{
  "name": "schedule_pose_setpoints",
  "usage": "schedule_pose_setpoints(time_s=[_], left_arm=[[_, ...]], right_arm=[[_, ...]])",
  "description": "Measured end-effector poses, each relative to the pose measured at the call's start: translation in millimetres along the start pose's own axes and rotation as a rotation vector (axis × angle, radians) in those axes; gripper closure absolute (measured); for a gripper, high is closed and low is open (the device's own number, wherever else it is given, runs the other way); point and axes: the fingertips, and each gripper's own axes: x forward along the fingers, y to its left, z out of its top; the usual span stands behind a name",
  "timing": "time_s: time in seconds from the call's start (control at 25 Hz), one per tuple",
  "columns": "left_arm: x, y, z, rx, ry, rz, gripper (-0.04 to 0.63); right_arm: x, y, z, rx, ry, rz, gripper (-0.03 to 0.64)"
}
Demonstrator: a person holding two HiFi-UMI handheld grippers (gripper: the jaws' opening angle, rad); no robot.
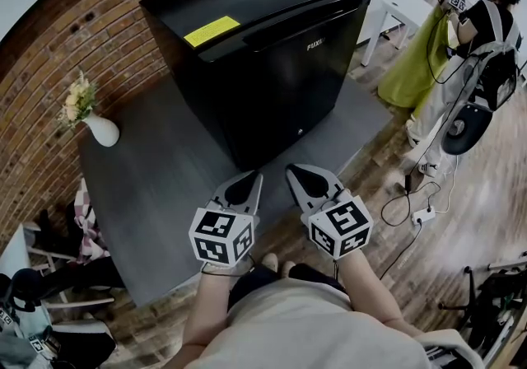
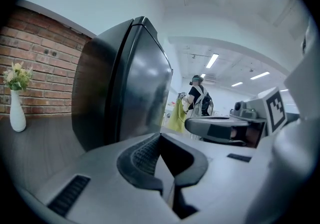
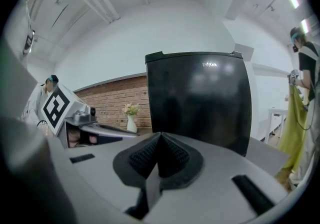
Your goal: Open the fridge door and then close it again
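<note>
Here, a small glossy black fridge (image 1: 272, 54) stands on a dark grey table (image 1: 156, 170), its door (image 1: 288, 95) shut and its contents hidden. The rigid door likely resists at its seal, and a grip groove seems to run along its top edge. The left gripper (image 1: 245, 186) and right gripper (image 1: 303, 178) hover near it, jaws together, empty. A white vase (image 1: 103, 130) holds pale flowers.

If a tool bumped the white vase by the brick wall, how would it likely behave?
The vase looks tall and narrow, topped with flowers, so it would probably tip easily. Its smooth white surface suggests ceramic: likely fragile and slippery.
</note>
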Motion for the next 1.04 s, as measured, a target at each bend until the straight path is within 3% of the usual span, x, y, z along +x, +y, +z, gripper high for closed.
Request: schedule_pose_setpoints(time_s=[0.72,1.04], left_arm=[[-1,0,3,0.019,0.012,-0.030,0.589],[2,-4,4,0.030,0.016,-0.048,0.589]], right_arm=[[0,-17,4,0.015,-0.009,-0.044,0.618],[5,-10,8,0.017,-0.007,-0.020,0.618]])
